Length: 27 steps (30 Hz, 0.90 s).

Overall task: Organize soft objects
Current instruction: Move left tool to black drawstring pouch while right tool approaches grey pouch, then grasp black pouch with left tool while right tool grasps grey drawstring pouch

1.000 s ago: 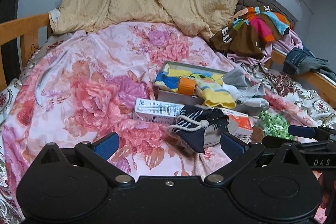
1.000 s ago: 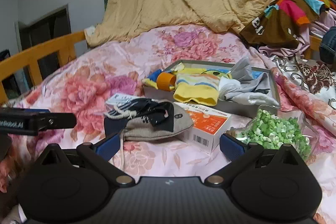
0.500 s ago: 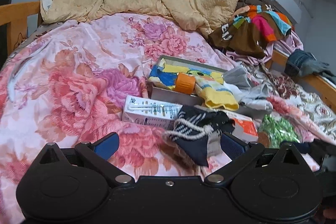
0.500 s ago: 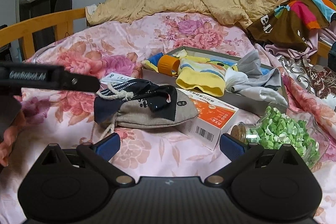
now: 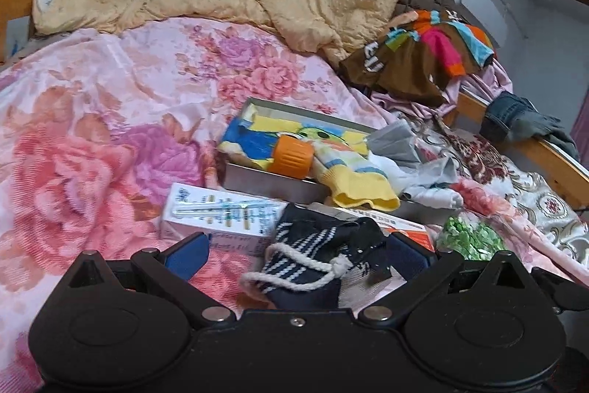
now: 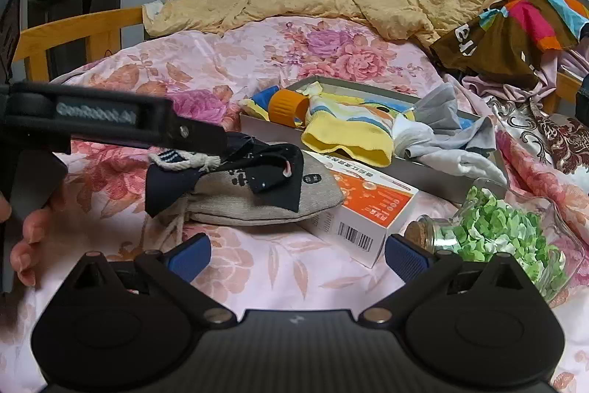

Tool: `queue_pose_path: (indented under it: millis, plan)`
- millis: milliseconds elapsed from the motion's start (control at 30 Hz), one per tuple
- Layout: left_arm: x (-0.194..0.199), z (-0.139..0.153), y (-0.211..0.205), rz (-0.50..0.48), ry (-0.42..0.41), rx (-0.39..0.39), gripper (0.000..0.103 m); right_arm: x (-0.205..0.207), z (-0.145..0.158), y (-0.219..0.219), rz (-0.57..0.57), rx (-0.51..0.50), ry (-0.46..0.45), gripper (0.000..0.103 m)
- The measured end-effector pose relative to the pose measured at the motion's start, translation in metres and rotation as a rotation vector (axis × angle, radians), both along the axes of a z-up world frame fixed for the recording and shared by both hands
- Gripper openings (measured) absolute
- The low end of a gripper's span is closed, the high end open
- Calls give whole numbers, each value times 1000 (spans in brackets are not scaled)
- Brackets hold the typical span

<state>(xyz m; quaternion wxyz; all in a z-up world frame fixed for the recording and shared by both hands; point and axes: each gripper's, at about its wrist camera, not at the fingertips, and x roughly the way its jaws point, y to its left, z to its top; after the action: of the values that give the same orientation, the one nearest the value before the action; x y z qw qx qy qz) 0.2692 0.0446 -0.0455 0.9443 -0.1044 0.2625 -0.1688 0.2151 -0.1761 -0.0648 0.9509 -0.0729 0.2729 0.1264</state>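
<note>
Left tongs spread wide around the drawstring pouch, right tongs wide apart, empty, pouch at 11 o'clock on floral bed

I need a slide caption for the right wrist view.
Open right gripper faces dark pouch on floral bedspread.

Left wrist view: the dark navy drawstring pouch is partly hidden at 6 o'clock by the gripper body. Right wrist view: the white-and-orange cardboard box is partly covered at 9 o'clock; its print is illegible.
</note>
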Motion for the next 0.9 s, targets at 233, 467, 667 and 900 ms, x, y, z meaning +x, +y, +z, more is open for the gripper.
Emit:
queue_pose_path:
  millis: [233,467,667,900]
  plan:
    - [12,-11,-4,-26,61,8,75,6,-3,-4,-12,17,-14,103]
    - [18,-12,4,-22,95,-29,37,7,-5,0,25,31,-37,103]
    - [25,-16,23,67,157,-102,19,9,-7,8,74,26,-64,103]
    - [27,-20,42,177,193,-130,15,18,-7,20,156,37,-96,103]
